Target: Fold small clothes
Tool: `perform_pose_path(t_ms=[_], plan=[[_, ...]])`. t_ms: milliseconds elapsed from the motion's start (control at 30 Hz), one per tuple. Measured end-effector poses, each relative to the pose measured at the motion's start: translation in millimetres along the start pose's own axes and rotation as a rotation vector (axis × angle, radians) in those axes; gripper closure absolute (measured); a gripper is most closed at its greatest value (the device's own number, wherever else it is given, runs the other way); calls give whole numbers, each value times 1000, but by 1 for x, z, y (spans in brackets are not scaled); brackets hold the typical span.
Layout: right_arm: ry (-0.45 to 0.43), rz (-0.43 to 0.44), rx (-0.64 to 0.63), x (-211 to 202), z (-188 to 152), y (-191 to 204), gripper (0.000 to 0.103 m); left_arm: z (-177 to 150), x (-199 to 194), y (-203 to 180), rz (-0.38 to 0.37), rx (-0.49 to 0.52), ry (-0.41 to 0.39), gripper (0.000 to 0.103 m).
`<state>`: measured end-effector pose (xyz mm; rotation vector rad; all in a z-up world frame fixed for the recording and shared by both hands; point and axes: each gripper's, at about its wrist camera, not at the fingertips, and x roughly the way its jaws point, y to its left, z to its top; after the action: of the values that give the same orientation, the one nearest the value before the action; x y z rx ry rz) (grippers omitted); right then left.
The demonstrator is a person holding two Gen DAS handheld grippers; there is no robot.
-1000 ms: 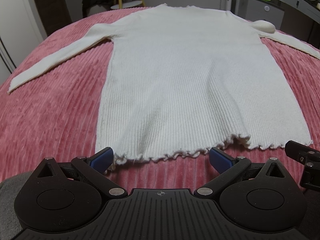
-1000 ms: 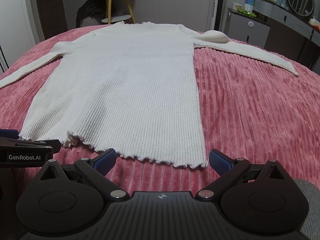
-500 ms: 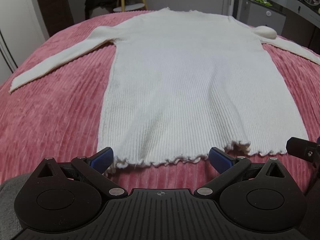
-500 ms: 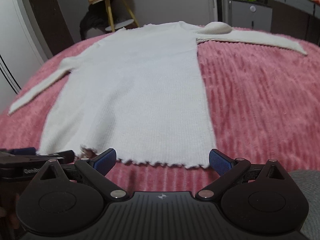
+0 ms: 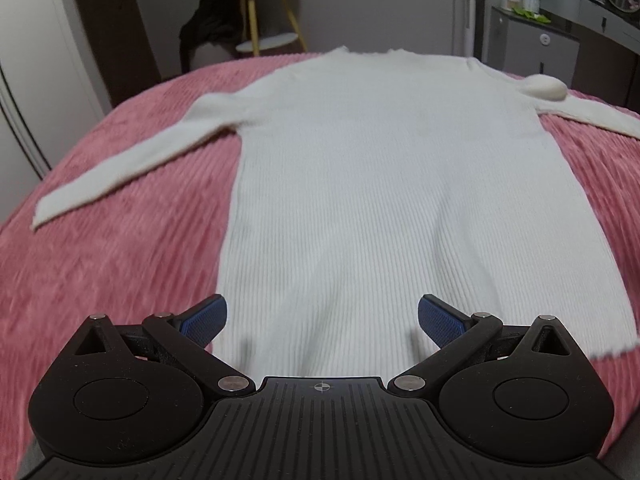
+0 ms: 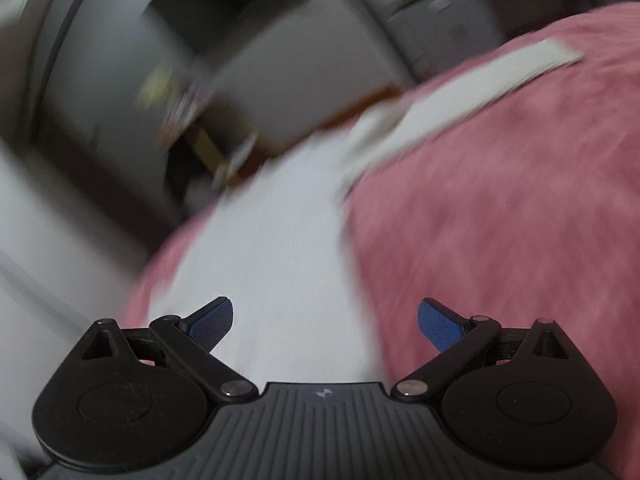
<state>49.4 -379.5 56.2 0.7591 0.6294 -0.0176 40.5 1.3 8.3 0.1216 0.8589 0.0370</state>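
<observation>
Both spread grippers, left (image 5: 320,316) and right (image 6: 325,318), have moved forward over the sweater (image 5: 400,200) hem, so folding hasn't begun.

A bed (image 5: 120,248) covered in a pink ribbed, plush spread fills most of the left wrist view and carries a single garment, a white ribbed long-sleeved sweater (image 5: 384,200), which lies flat and face-up directly on the spread. Its hem is nearest the camera and its neckline at the far edge of the bed, one sleeve stretched out across the pink cover to the left and the other running off to the right past a small bunched lump at the shoulder. In the right wrist view, heavily blurred and tilted, the same bed (image 6: 500,220) shows with the sweater (image 6: 276,264) lying on it.
</observation>
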Motion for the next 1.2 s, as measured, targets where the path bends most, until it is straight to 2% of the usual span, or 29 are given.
perform_pose_path(t_ms=[67,133,200,233,333,433,533,600,667,700,733,767,867,967,1033,1100,1200], plan=[[-102,-44,96,4,41,-37,14,11,11,-3,-2,-22,7,0],[-161,-131,163,12,80,-71,42,23,25,-7,0,-53,12,0],[-203,-198,199,23,115,-101,61,34,39,-13,3,-77,20,0],[-222,-237,220,29,130,-116,64,39,45,-16,2,-87,24,0],[-255,-311,332,46,167,-162,64,51,62,-23,-9,-108,29,0],[-269,-324,459,67,185,-197,64,58,75,-27,-10,-119,33,0],[-291,-368,491,86,198,-218,64,60,85,-26,-12,-133,44,0],[-303,-362,527,96,205,-234,65,59,90,-26,-14,-142,54,0],[-311,-338,561,105,208,-247,70,57,94,-23,-18,-152,65,0],[-322,-332,562,108,209,-252,78,56,96,-22,-23,-160,72,0],[-327,-332,557,111,209,-253,91,55,97,-20,-26,-170,76,0],[-320,-339,550,114,212,-254,98,55,97,-18,-28,-179,78,0],[-337,-371,446,113,220,-234,98,57,95,-11,-19,-202,69,0],[-356,-390,181,107,227,-179,98,61,90,-3,-8,-224,47,0],[-362,-317,23,104,223,-130,98,63,87,1,-11,-240,37,0],[-347,-185,-106,103,209,-77,98,66,83,6,-16,-257,24,0],[-307,-5,-273,110,169,3,98,72,74,15,-28,-275,-5,0]])
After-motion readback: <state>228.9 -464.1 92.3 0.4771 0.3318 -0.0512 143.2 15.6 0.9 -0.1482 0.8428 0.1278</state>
